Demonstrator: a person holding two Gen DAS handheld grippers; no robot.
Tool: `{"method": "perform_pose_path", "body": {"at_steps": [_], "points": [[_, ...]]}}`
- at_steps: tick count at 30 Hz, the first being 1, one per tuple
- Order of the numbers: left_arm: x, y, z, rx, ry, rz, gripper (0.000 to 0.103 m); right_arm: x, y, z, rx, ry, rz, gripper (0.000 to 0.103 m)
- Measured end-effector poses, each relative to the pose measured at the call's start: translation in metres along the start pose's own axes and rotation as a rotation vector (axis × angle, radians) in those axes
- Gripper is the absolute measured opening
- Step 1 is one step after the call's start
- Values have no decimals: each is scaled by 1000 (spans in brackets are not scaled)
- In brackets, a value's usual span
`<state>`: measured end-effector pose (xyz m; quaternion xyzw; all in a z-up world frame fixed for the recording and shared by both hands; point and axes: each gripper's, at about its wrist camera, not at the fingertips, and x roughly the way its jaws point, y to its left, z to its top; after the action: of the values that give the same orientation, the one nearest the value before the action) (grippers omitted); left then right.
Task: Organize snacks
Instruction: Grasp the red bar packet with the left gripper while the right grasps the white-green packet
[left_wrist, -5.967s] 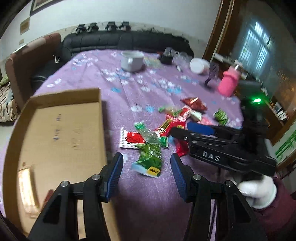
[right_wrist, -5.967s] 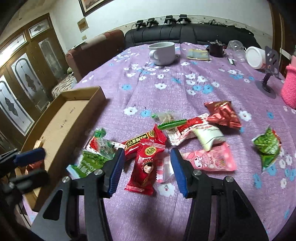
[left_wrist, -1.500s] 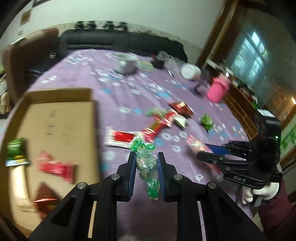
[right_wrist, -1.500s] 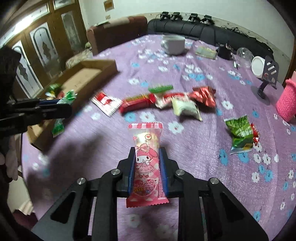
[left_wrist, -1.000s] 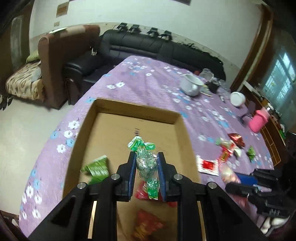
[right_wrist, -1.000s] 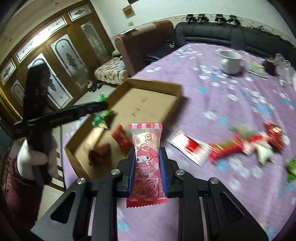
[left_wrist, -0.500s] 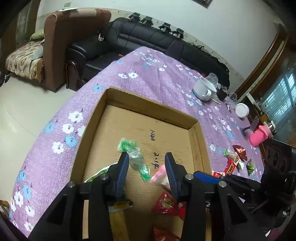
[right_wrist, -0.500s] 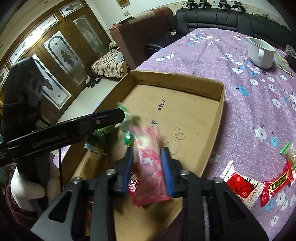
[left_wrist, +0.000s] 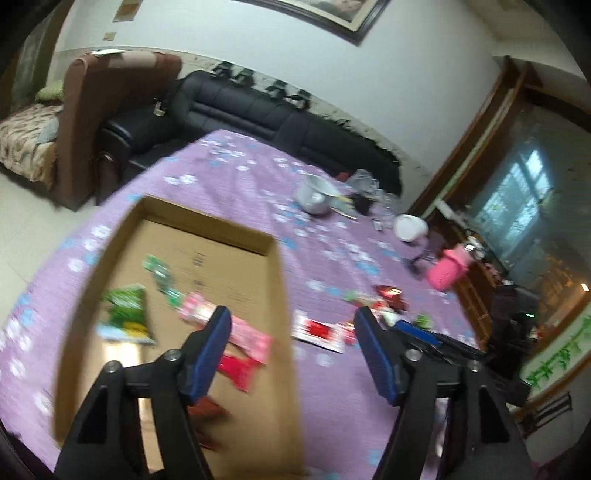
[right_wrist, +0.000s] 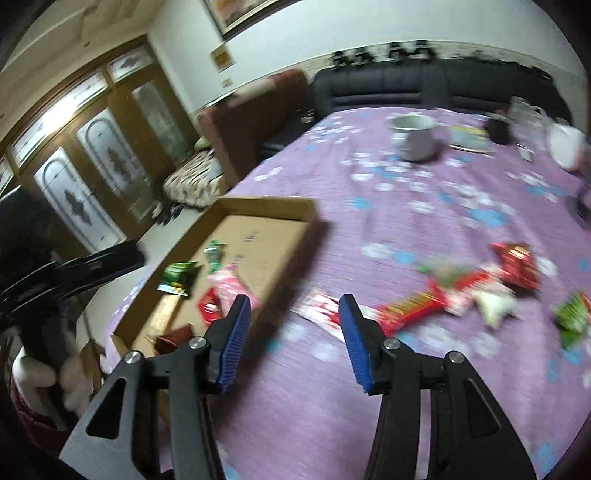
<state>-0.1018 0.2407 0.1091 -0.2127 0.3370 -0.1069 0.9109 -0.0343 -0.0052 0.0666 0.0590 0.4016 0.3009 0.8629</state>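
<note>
A shallow cardboard box (left_wrist: 284, 317) (right_wrist: 295, 254) lies on the purple flowered tablecloth. In it lie a green packet (left_wrist: 125, 310) (right_wrist: 177, 275), a clear green candy bag (left_wrist: 162, 277) (right_wrist: 214, 254), a pink packet (left_wrist: 243, 332) (right_wrist: 229, 284) and red packets (left_wrist: 236, 369). My left gripper (left_wrist: 293, 350) is open and empty above the box's right wall. My right gripper (right_wrist: 295, 339) is open and empty above the cloth beside the box. Loose snacks lie on the cloth: a white and red packet (left_wrist: 319, 330) (right_wrist: 321, 310), a long red bar (right_wrist: 410, 306), a dark red bag (right_wrist: 517, 264) and a green bag (right_wrist: 572, 319).
A white mug (left_wrist: 314, 195) (right_wrist: 412, 136), a white bowl (left_wrist: 410, 227), a pink bottle (left_wrist: 448, 267) and small clutter stand at the table's far side. A black sofa (left_wrist: 258, 114) and a brown armchair (left_wrist: 92, 110) stand beyond the table.
Both grippers have opened; the green candy bag and the pink packet now lie in the box. Both grippers have swung right, away from over the box. The views are motion-blurred.
</note>
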Motion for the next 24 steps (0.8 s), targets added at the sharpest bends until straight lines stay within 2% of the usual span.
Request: {"method": "perform_pose_path", "body": {"at_steps": [5,9,13,16,19,22,24], "points": [[12,-30,-19,-5,42,-77,73,-38,-66,-13,102,-47,-92,52],[30,-48,-24,46,83,-54,73,-65,-116,-20,180,-93,-166,52],[52,-59,-24,80,129,-28,73,-74,-148,-21,239,-106,-183,52],[77,-72,-24,135,170,-9,73,-64,-156,-18,250,-84,-171,52],[112,-89,-25,242,219,19,73,-44,-153,-12,224,-41,-158,52],[141,-104,-27,363,256,91,73,-16,-144,-3,187,11,-165,52],[157,-109,-26,403,276,124,73,0,-141,3,175,30,-177,52]]}}
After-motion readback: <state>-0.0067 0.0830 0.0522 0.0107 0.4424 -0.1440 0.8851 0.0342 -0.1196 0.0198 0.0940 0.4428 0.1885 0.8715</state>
